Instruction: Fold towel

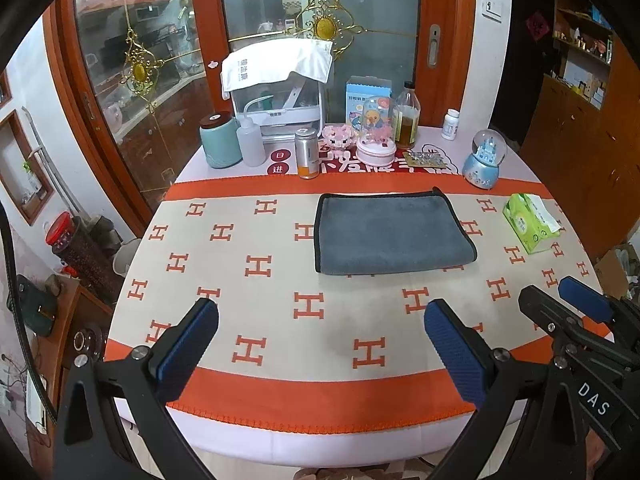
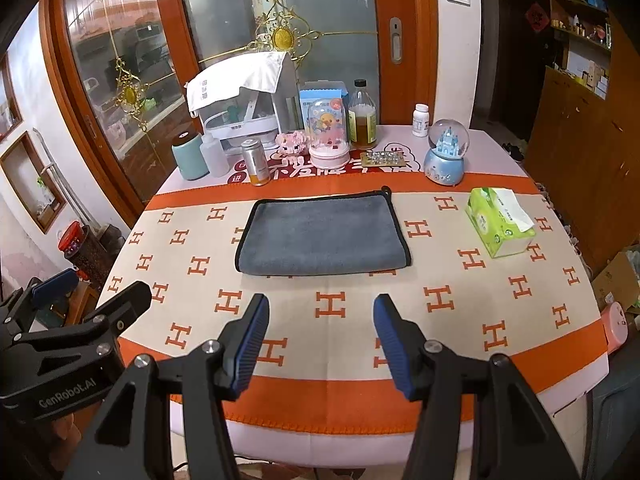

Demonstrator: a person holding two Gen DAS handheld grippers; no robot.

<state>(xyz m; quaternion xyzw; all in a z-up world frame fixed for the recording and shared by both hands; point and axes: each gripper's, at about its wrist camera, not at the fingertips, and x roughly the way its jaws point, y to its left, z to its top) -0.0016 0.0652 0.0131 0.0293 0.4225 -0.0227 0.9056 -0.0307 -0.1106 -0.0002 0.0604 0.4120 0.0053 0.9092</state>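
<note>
In the left wrist view, the grey black-edged microfibre towel [image 1: 390,232] was seen at frame centre, untouched, with left gripper [image 1: 320,344] and right gripper [image 2: 320,340] spread empty; matching corners would best be pinched together.

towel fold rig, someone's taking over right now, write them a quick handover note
Left gripper: jaws open, empty, held over the near edge of the table.
Right gripper: jaws open, empty, beside the left one, also short of the towel.
Grey towel: lies flat mid-table on the H-pattern cloth, touched by neither gripper. Its rounded near edge suggests it is already folded once; I can't count layers.
Left to do: any further fold, if wanted. Green tissue pack sits to the towel's right, apart from it.
</note>
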